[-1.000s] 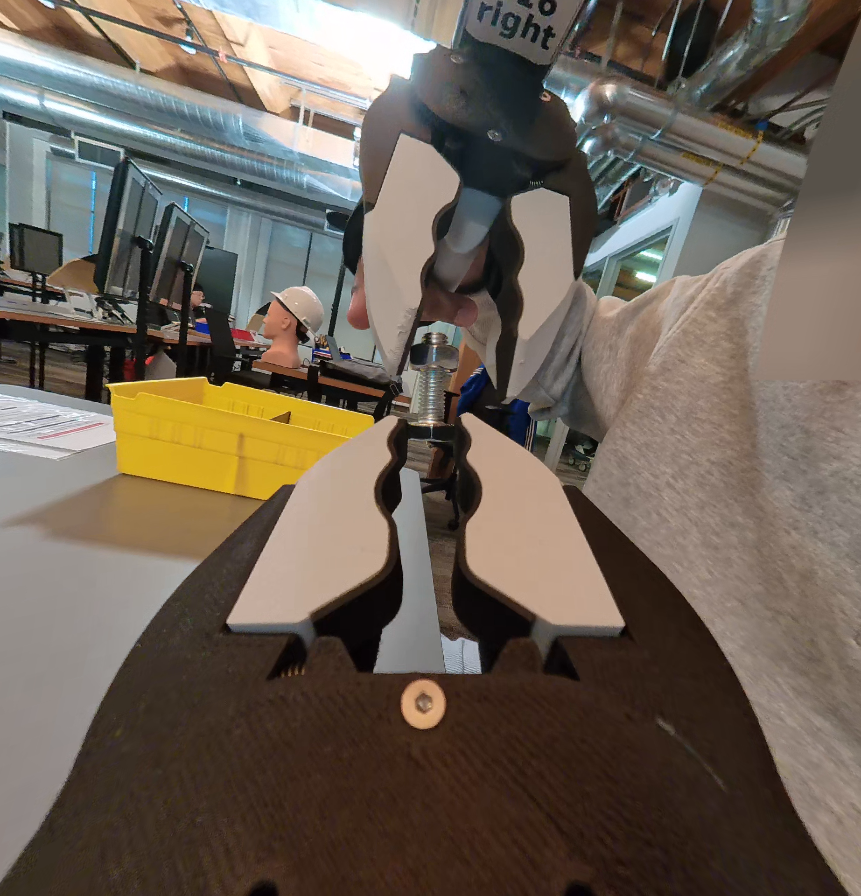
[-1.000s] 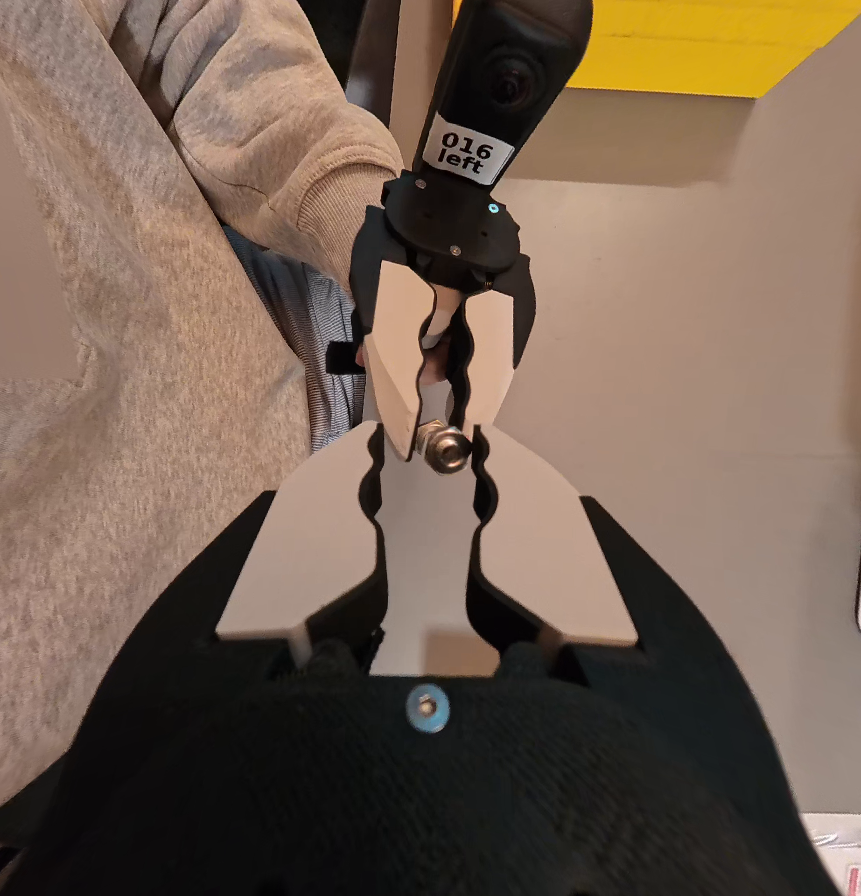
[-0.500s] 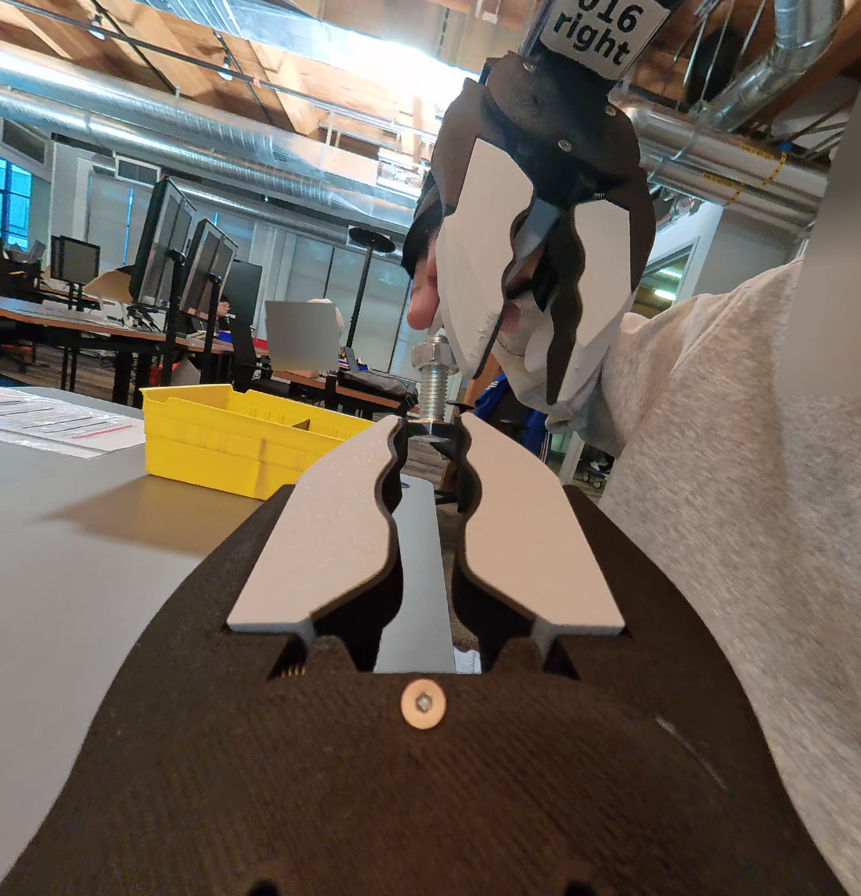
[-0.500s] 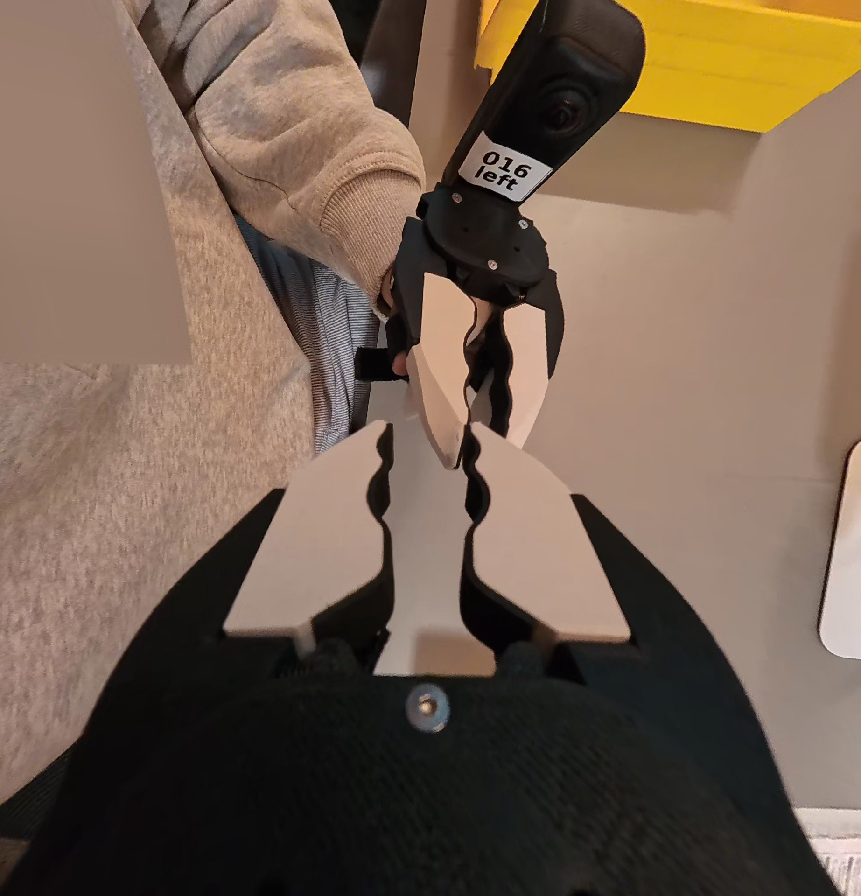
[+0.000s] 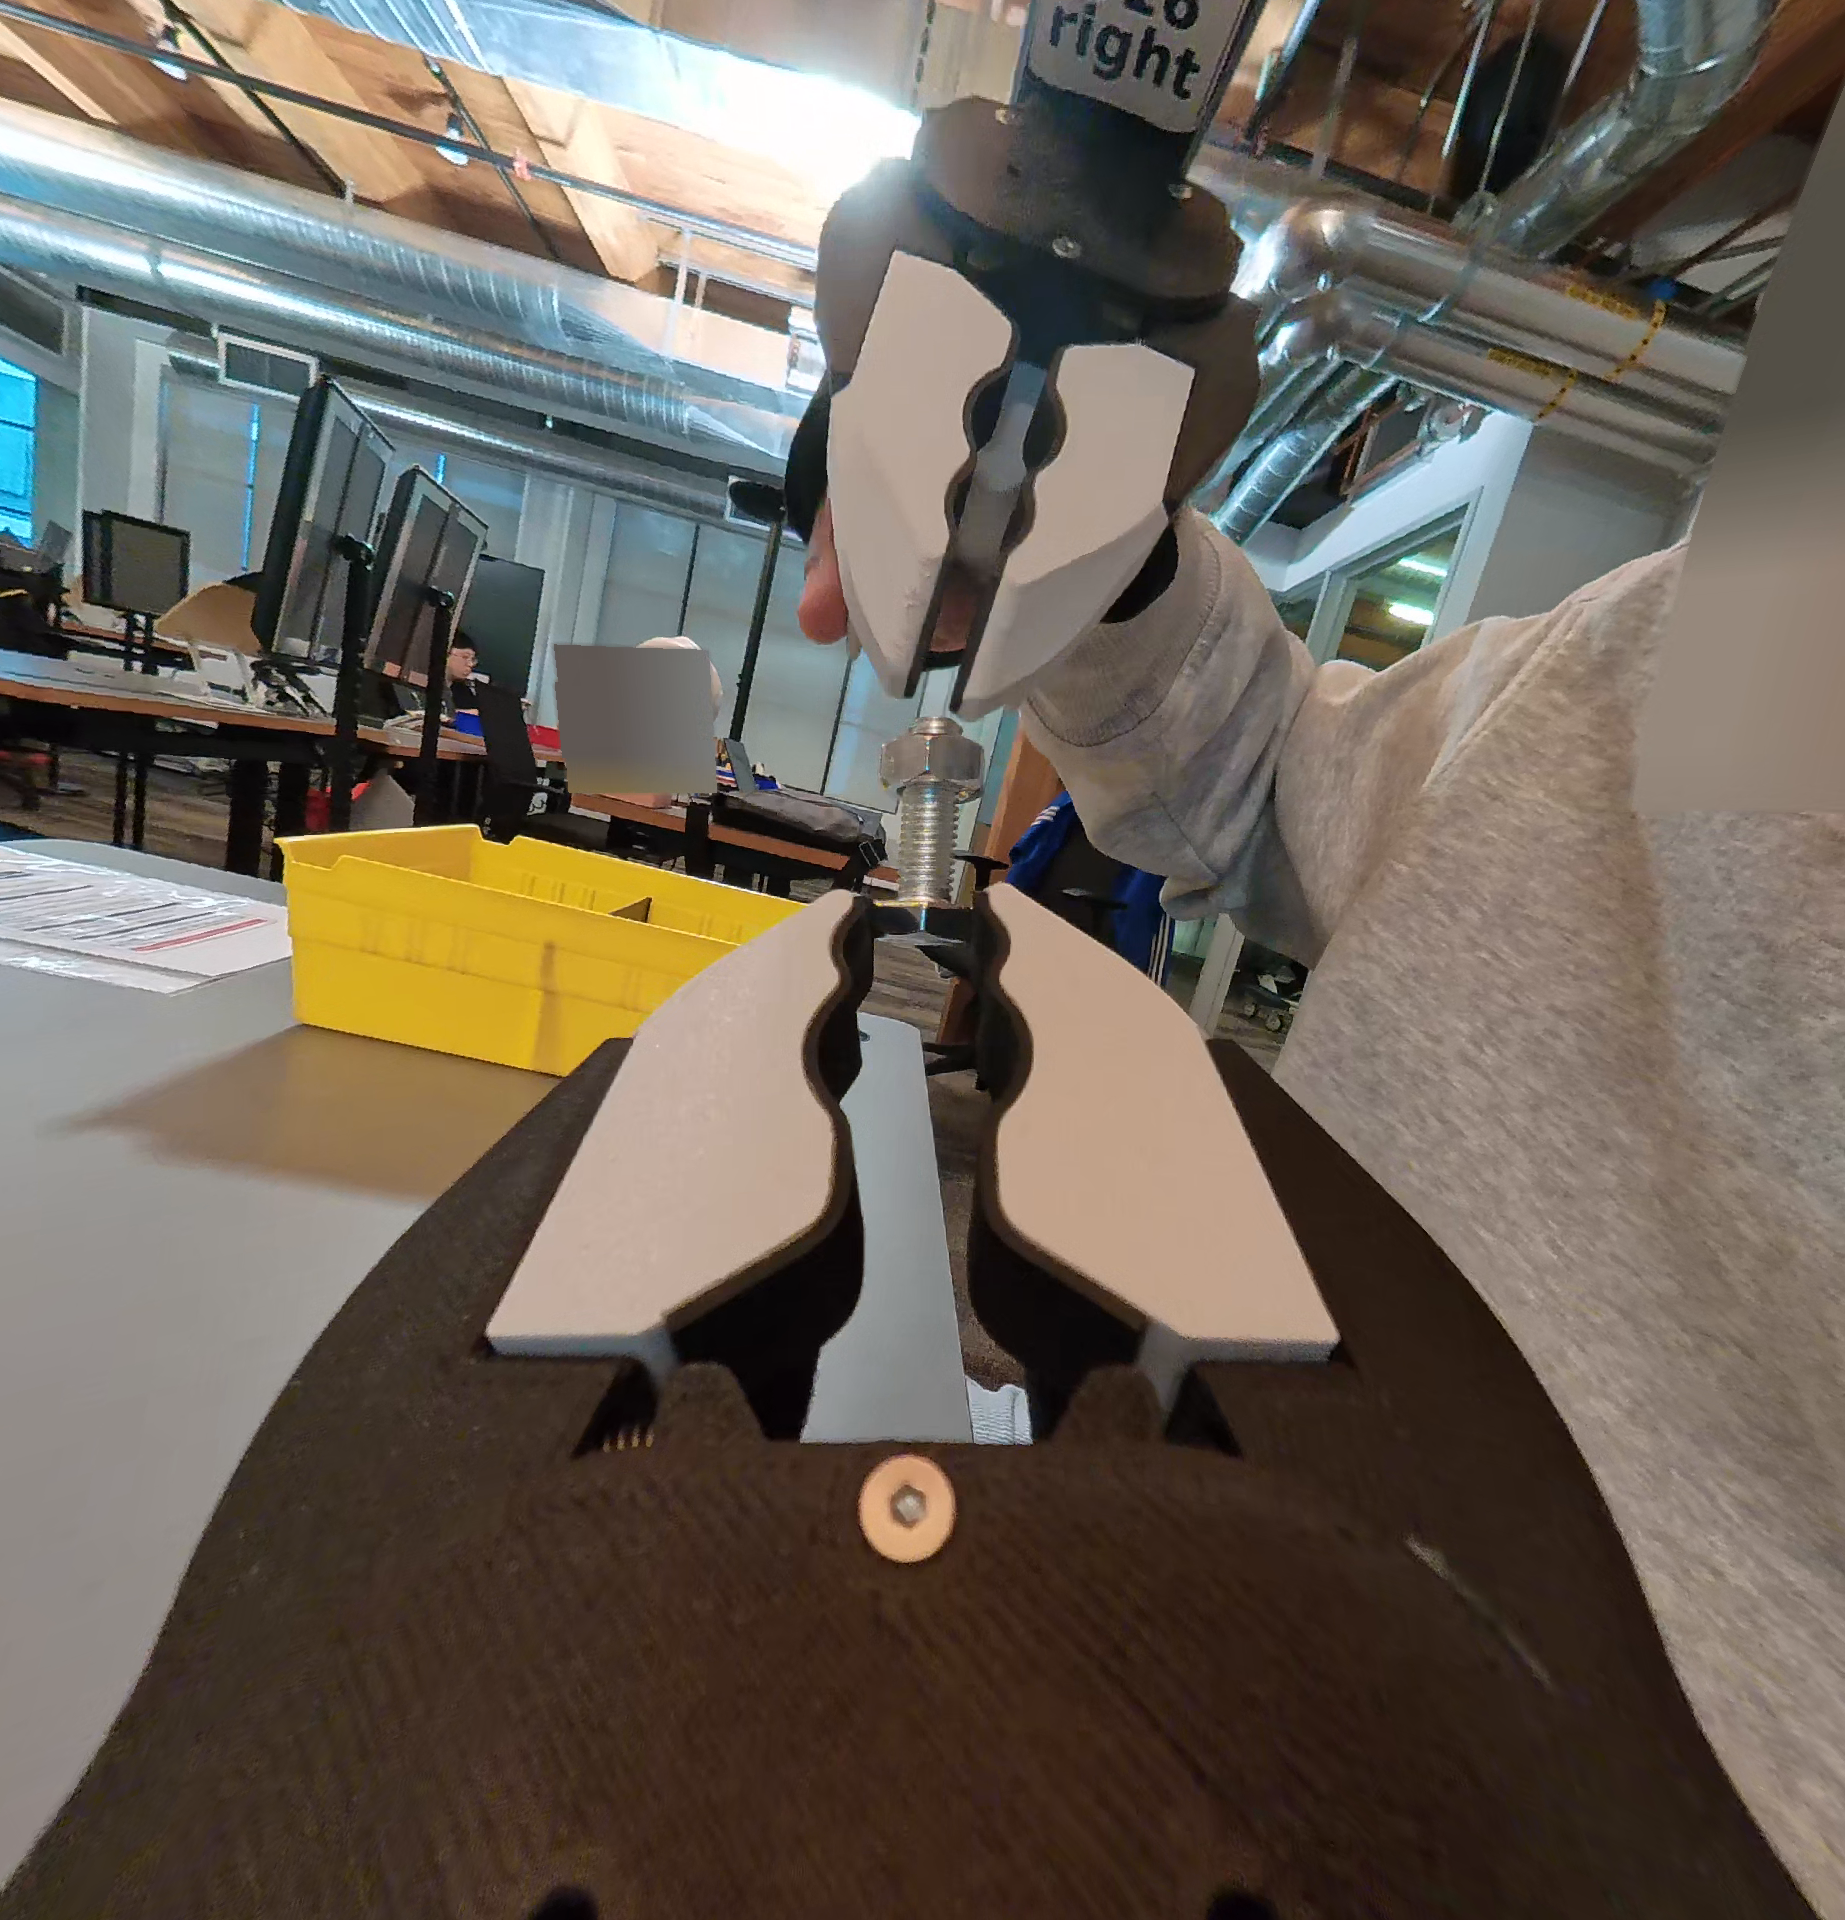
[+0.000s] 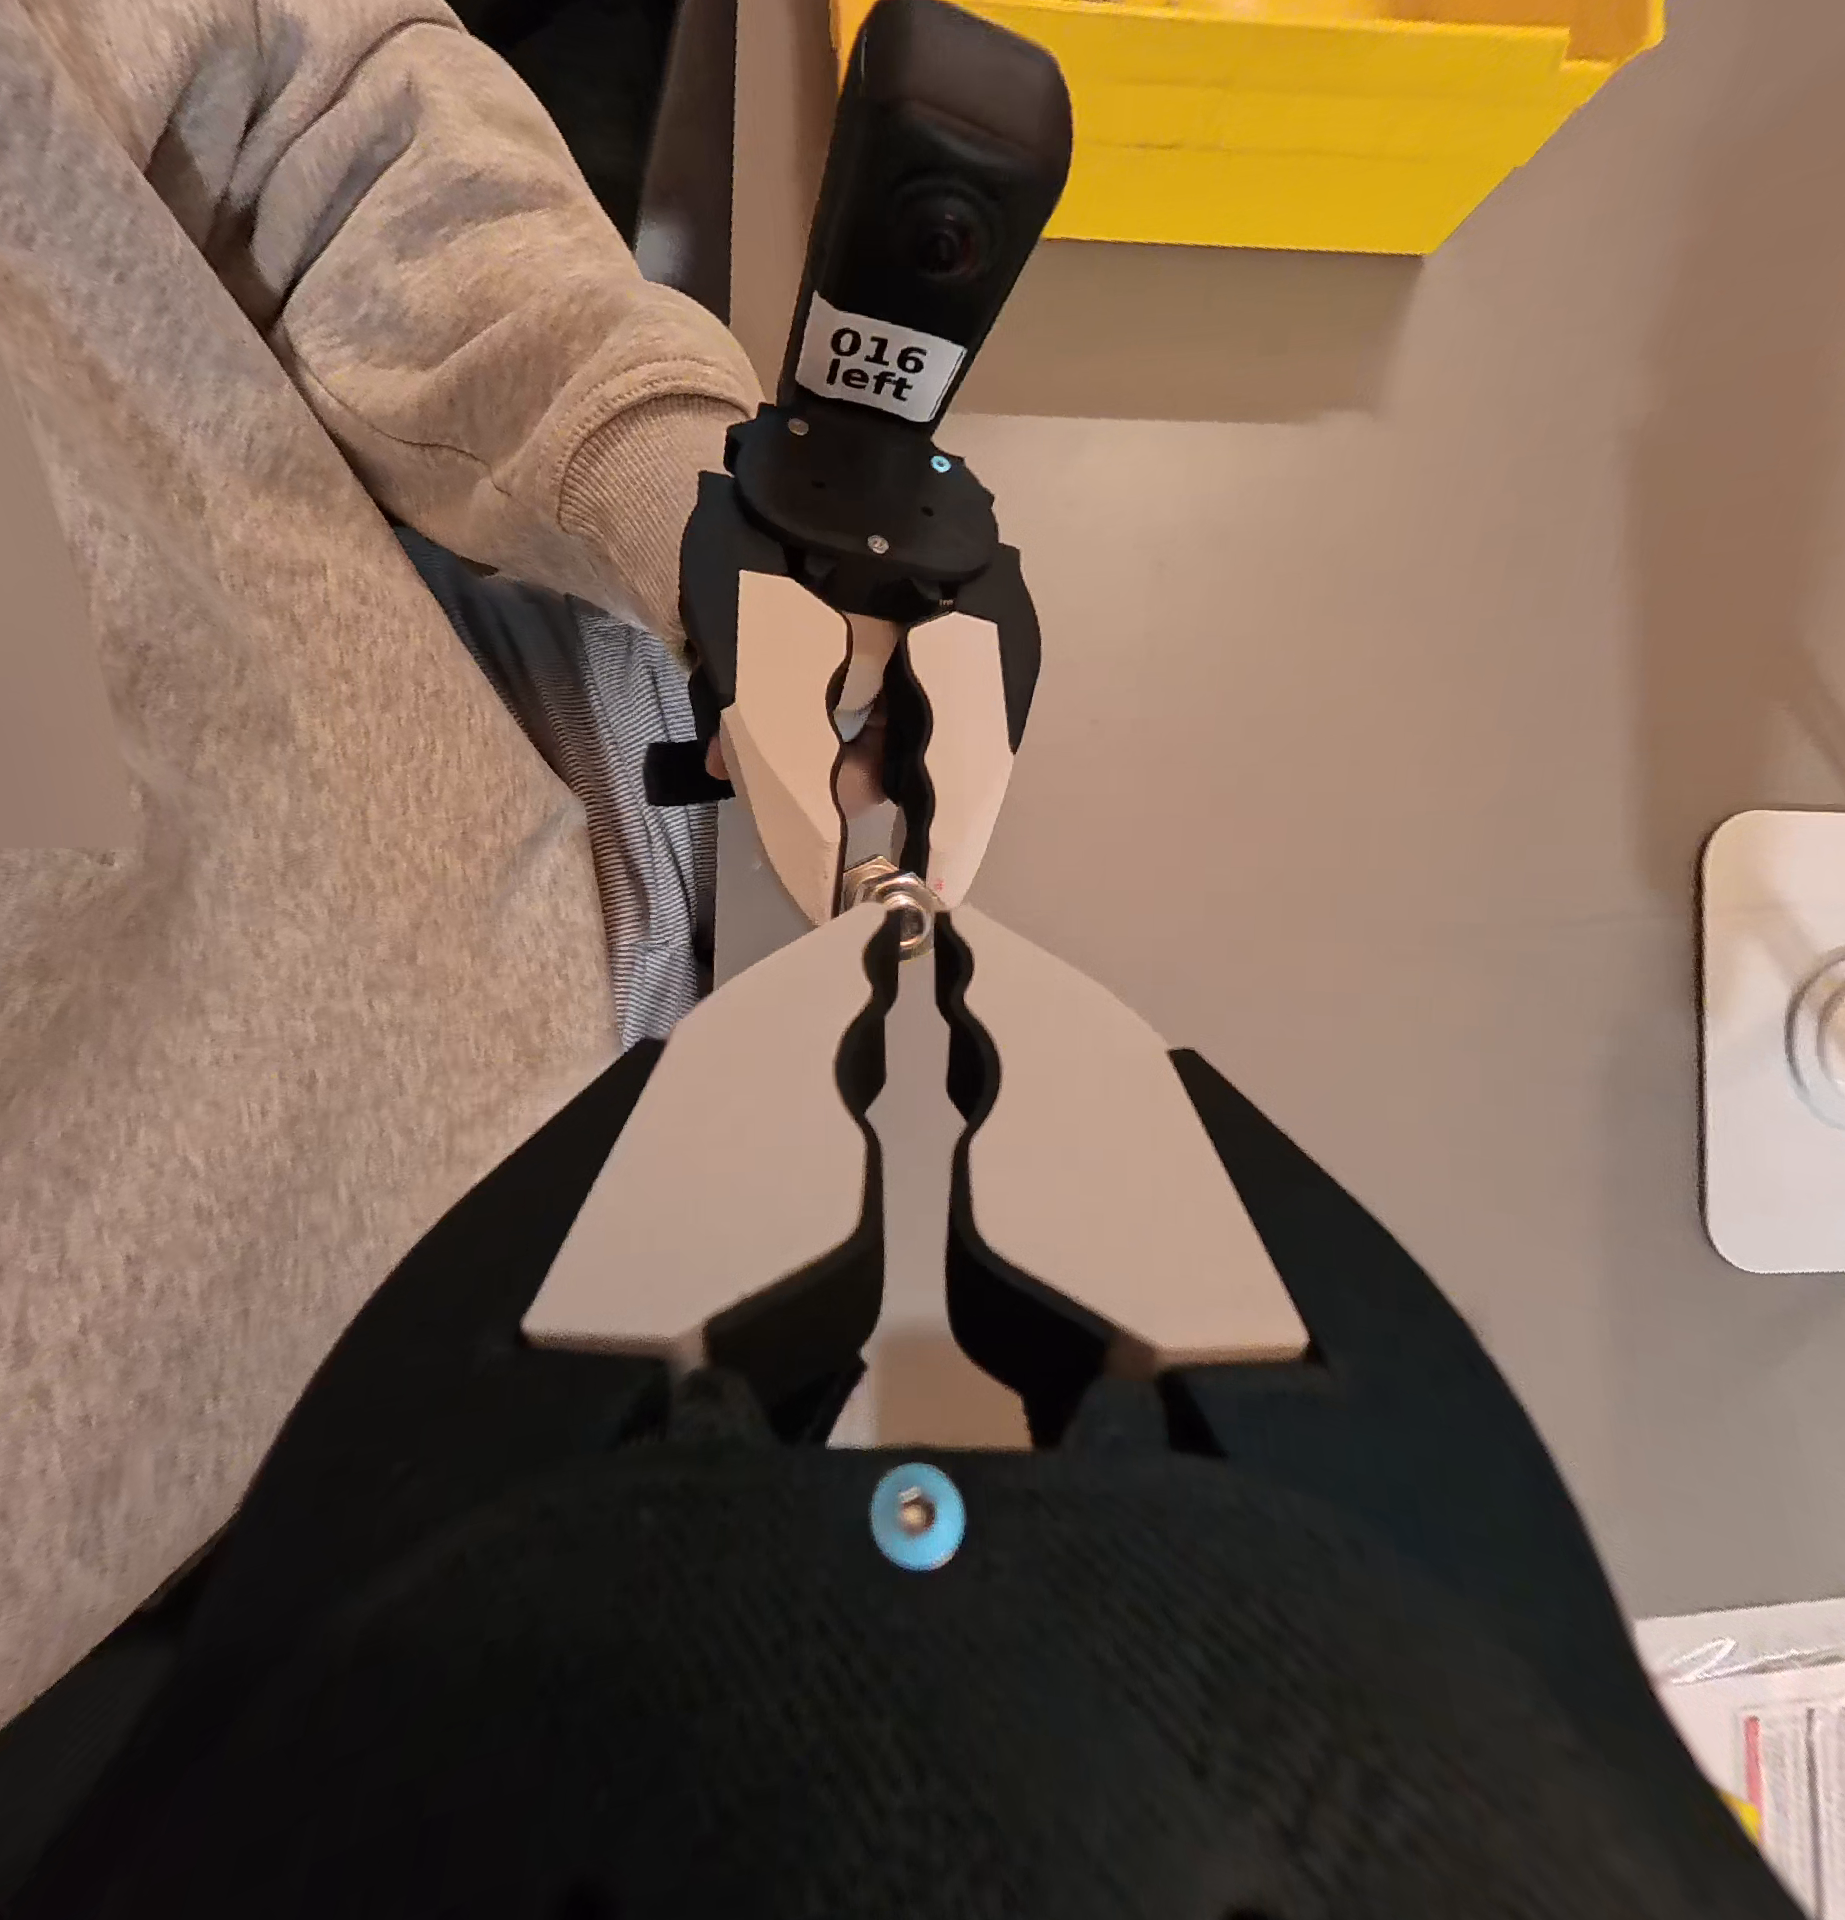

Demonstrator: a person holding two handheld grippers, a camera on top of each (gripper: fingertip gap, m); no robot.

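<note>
We see a white sticker (image 6: 876, 371) with black print on the black camera body above the left tool (image 6: 882, 894). We see a like sticker (image 5: 1126, 47) above the right tool (image 5: 933, 691), its upper line cut off by the frame edge. Printed sheets (image 5: 97, 914) lie on the worktop (image 5: 118, 1195); their lines are too small and blurred for us to read.

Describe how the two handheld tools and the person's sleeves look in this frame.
Both the left tool and the right tool have black textured bodies and pale flat fingers with wavy black inner edges. Each carries a white sticker; the left has a black camera. The sleeves are light grey fleece.
</note>
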